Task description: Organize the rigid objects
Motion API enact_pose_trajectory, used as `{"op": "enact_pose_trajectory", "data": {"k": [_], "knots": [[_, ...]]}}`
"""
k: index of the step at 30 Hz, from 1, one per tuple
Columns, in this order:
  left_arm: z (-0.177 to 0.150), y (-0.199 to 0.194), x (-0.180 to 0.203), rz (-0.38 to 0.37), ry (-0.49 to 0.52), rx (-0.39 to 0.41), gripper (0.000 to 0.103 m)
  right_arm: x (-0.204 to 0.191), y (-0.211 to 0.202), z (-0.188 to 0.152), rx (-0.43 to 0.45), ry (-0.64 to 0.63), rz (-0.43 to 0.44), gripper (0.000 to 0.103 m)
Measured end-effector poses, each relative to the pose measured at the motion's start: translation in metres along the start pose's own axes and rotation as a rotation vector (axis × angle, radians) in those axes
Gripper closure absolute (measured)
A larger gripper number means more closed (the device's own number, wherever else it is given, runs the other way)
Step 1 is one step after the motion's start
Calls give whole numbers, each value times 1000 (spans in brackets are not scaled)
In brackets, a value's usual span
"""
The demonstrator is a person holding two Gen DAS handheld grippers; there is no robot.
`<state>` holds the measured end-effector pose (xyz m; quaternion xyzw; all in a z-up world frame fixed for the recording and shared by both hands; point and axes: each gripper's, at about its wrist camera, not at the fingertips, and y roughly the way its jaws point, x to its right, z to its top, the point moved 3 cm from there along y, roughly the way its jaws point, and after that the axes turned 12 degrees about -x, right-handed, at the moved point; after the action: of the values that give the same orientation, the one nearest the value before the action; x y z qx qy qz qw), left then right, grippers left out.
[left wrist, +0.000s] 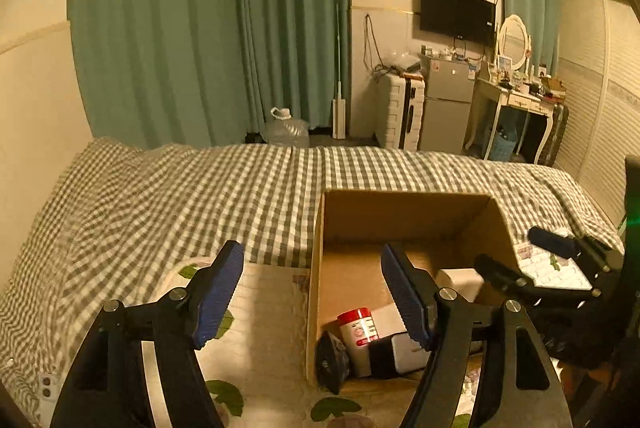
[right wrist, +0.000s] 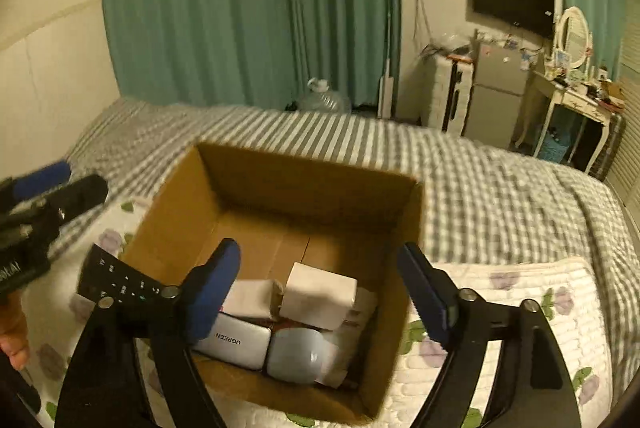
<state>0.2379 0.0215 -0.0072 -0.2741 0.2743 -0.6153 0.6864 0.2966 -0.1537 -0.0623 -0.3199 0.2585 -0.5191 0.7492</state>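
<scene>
An open cardboard box (right wrist: 188, 204) sits on the bed; it also shows in the left wrist view (left wrist: 404, 212). Inside lie a grey UGREEN power bank (right wrist: 236, 342), a pale rounded case (right wrist: 296, 354), white boxes (right wrist: 318, 294) and a red-capped jar (left wrist: 358, 328). A black remote (right wrist: 116, 280) lies on the quilt left of the box. My right gripper (right wrist: 320, 292) is open and empty above the box. My left gripper (left wrist: 312, 292) is open and empty, over the box's left wall. The right gripper also shows at the right of the left wrist view (left wrist: 524, 252).
A white floral quilt (right wrist: 500, 292) lies under the box on a grey checked bedspread (left wrist: 200, 188). A phone (left wrist: 48, 392) lies at the lower left. Beyond the bed are green curtains, a water jug (left wrist: 286, 130), a suitcase, a small fridge and a dressing table.
</scene>
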Motion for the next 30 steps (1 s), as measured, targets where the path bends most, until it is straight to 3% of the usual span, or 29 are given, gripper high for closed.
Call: {"op": "enact_pose_trajectory", "data": {"k": [10,18,23,30], "knots": [[14,-128,1,2,1,187,24,-9,-138,8,179,-5,-52,0],[7,-217,13,-9,34,308,23,-10,-251,-10,303,15,-88,0],[-14,-240,13,-29,36,357,23,-6,-285,-30,346,41,-143,0],[-53,-217,12,-53,-11,350,23,-2,-278,-69,377,52,-159,0]]}}
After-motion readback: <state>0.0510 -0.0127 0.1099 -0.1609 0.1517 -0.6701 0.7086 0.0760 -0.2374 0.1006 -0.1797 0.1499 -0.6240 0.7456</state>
